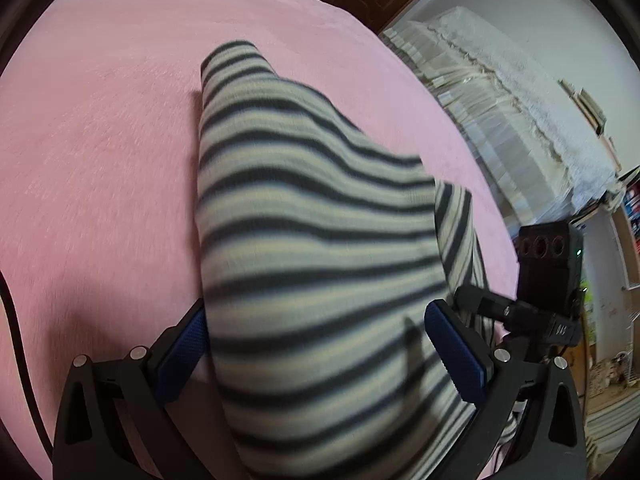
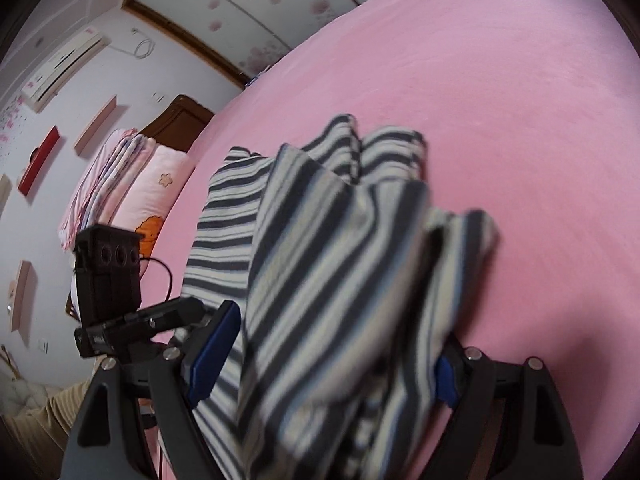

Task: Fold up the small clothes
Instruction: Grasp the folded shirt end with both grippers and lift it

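Over pink bed (image 1: 100, 140), both hand-held grippers wide, striped garment (image 1: 304, 240) between.

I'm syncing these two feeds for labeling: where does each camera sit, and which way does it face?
Left wrist: sits on the left gripper, looking forward along its blue-padded fingers at the striped garment on the pink bedsheet; the right gripper's camera unit shows.
Right wrist: sits on the right gripper, looking over the striped garment toward the pillows; the left gripper's camera unit shows.
Shared: garment, bedsheet.
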Demonstrator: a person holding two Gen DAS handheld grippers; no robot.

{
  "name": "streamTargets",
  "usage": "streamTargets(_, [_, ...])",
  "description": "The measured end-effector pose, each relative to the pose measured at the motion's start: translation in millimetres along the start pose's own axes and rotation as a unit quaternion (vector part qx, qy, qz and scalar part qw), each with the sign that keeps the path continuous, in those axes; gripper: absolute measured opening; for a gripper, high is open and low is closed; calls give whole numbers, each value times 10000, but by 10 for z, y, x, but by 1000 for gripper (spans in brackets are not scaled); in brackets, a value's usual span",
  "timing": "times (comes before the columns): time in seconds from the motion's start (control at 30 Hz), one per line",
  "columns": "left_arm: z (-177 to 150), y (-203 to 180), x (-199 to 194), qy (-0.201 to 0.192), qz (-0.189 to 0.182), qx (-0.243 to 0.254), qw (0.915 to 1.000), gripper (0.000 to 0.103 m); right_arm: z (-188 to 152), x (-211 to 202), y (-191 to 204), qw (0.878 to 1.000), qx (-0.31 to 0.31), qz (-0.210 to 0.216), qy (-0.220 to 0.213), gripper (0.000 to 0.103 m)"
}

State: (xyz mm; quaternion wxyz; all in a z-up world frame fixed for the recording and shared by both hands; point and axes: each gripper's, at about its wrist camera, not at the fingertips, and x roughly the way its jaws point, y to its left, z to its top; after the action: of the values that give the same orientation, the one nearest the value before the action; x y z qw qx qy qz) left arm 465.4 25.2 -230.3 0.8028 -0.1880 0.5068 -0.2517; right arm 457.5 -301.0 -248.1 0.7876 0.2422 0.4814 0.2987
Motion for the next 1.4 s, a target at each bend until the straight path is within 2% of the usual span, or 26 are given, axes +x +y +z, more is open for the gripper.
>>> streamTargets(0.2, [202, 60, 125, -13, -341, 64, 9994, 102, 173, 163, 0, 9987, -234, 402, 198, 83])
streamTargets(0.23, [239, 63, 153, 2, -378, 93, 9992, 101, 196, 183, -8, 9984, -238, 469, 206, 82])
streamTargets(0.27, [275, 71, 175, -10, -394, 127, 9991, 99, 231, 207, -24, 9981, -239, 525, 214, 75])
streamTargets(0.3, [295, 75, 180, -25, -401, 134, 9991, 91, 261, 221, -54, 9980, -224, 543, 215, 62])
streamTargets(0.37, [330, 94, 224, -60, -319, 137, 9994, 67, 294, 255, -104, 9976, -230, 589, 268, 45])
streamTargets(0.43, [329, 128, 248, -64, -247, 138, 9996, 46, 289, 252, -94, 9978, -280, 564, 228, 41])
streamTargets(0.53, [314, 91, 227, -143, -189, 215, 9995, 32, 239, 207, 40, 9981, -537, 298, 85, 37])
streamTargets(0.77, [240, -300, -10, -587, 385, 727, 9949, 28, 120, 1, 375, 9951, -886, -336, -283, 33])
streamTargets(0.93, [180, -626, -427, -985, 352, 925, 9902, 27, -11, -363, 776, 9891, -1171, -586, -672, 31])
streamTargets(1.2, [-95, -1236, -1420, -1610, 430, 1434, 9755, 27, -347, -1071, 1775, 9726, -1765, -800, -1286, 31])
streamTargets(1.4, [-345, -1360, -2264, -2007, 584, 1497, 9664, 27, -495, -1320, 2537, 9647, -2113, -750, -1380, 31])
